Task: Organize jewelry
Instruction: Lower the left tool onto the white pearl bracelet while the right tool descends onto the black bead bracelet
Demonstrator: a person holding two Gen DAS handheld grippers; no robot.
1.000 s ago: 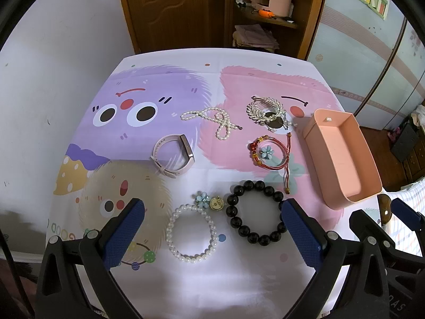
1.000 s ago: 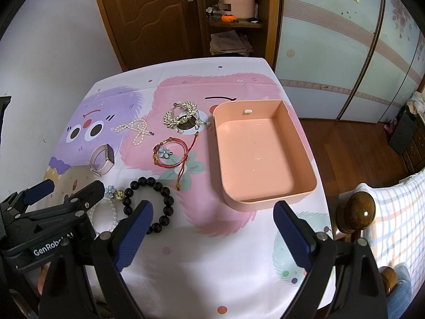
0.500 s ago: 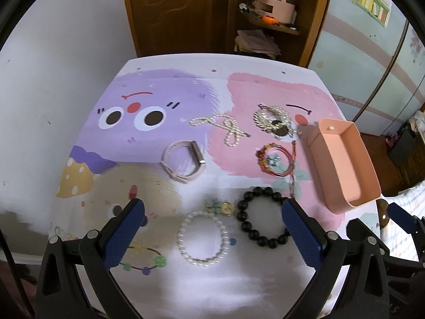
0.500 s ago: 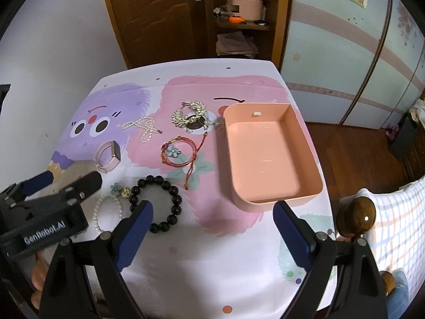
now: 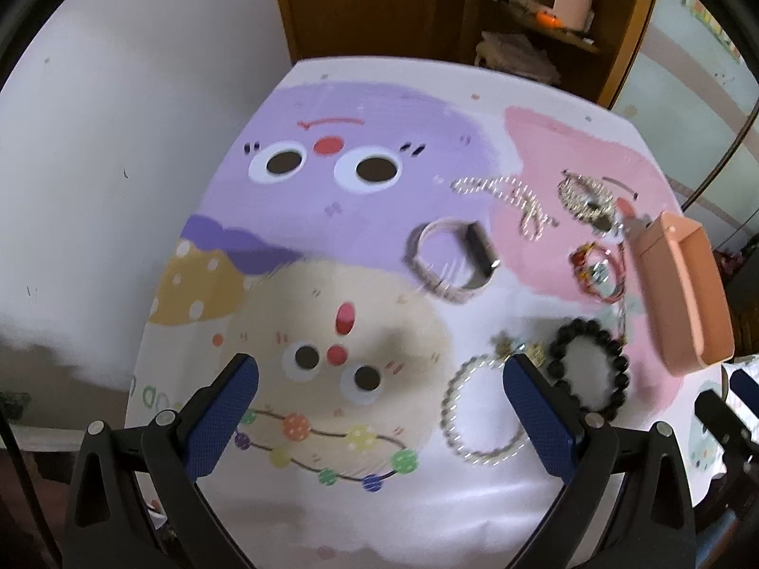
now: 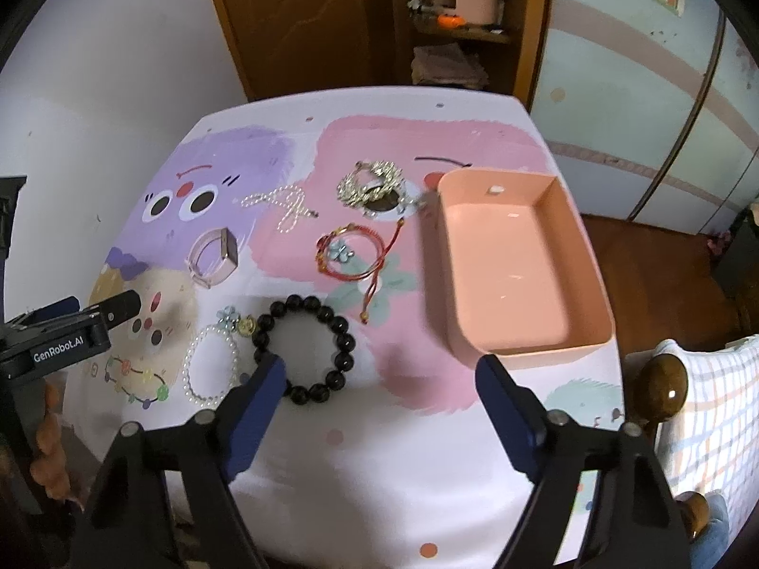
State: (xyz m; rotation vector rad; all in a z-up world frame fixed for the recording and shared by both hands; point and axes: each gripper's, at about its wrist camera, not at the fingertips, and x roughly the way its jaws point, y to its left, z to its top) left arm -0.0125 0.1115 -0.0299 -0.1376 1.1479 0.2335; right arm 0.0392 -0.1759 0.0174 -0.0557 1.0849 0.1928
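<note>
Several pieces of jewelry lie on a cartoon tablecloth: a black bead bracelet (image 6: 303, 348), a white pearl bracelet (image 6: 212, 365) with a flower charm, a red cord bracelet (image 6: 351, 256), a pink watch band (image 6: 212, 257), a pearl strand (image 6: 284, 204) and a silver leaf piece (image 6: 370, 182). An empty pink tray (image 6: 517, 261) stands to their right. My left gripper (image 5: 379, 408) is open above the table's near left part. My right gripper (image 6: 379, 393) is open and empty, near the black bracelet. The pearl bracelet (image 5: 479, 408) lies by the left gripper's right finger.
A white wall runs along the table's left edge. A wooden door and a shelf (image 6: 455, 28) with a pink box stand behind the table. A wooden chair knob (image 6: 664, 389) and a checked cloth are at the right.
The left gripper has swung left, so the jewelry now sits at the right of its view. The right gripper has moved slightly forward and left toward the black bracelet. Both stay open.
</note>
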